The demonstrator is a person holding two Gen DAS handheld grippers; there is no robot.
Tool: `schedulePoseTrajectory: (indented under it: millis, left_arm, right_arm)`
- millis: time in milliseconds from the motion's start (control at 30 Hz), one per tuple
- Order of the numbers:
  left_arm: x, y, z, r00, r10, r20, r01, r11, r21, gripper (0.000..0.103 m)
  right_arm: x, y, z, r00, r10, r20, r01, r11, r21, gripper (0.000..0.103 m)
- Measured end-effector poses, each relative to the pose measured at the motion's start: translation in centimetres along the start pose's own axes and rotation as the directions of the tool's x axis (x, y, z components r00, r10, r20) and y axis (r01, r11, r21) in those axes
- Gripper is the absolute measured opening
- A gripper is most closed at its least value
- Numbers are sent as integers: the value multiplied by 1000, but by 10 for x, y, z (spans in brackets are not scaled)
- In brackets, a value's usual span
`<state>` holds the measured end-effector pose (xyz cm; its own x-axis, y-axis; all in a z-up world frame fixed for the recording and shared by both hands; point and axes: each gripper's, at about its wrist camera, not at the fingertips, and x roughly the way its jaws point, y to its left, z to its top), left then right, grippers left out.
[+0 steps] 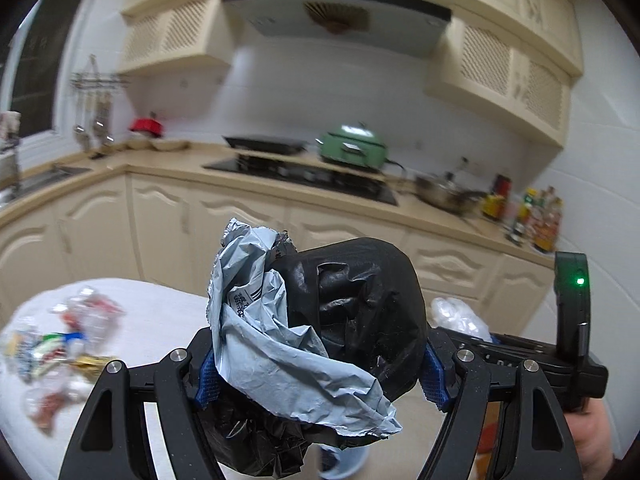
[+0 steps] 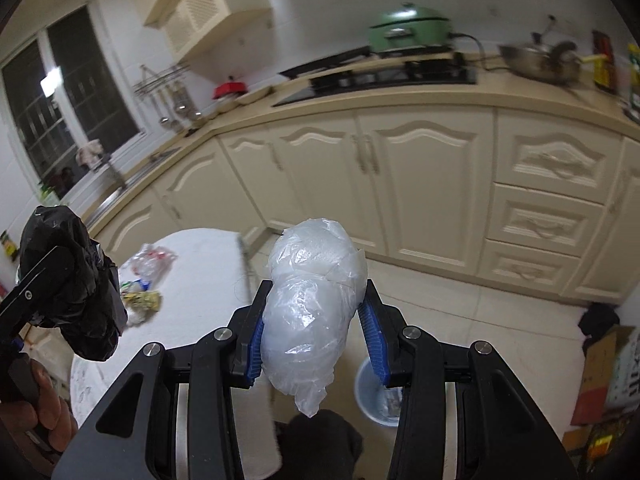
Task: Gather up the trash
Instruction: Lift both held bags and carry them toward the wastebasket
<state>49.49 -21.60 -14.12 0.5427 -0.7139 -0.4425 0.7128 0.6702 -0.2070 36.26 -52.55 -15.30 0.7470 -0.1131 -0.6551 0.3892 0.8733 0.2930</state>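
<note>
My left gripper [image 1: 320, 376] is shut on a crumpled wad of black and grey plastic bags [image 1: 320, 320], held up in the air. It also shows at the left of the right wrist view [image 2: 68, 280]. My right gripper [image 2: 316, 340] is shut on a crumpled clear plastic bag [image 2: 312, 312], held above the floor; this bag also shows in the left wrist view [image 1: 458, 316]. A pale blue trash bin [image 2: 372, 396] stands on the floor below the right gripper. More wrappers [image 1: 60, 344] lie on the white round table [image 1: 160, 320].
Cream kitchen cabinets [image 2: 400, 184] and a counter with a stove [image 1: 304, 178], a green pot [image 1: 352, 148] and a pan run behind. Cardboard boxes [image 2: 604, 380] stand on the floor at the right. The tiled floor [image 2: 480, 320] lies between table and cabinets.
</note>
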Motion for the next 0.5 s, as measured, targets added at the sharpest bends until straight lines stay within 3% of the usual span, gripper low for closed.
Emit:
schedulePoseTrajectory:
  millis: [300, 500]
  left_arm:
    - [73, -5, 33, 982, -106, -154, 106, 994, -6, 73]
    - [142, -7, 51, 951, -127, -283, 120, 992, -42, 73]
  right_arm:
    - [23, -64, -9, 996, -62, -56, 67, 993, 99, 42]
    - [49, -90, -17, 992, -67, -109, 82, 987, 139, 42]
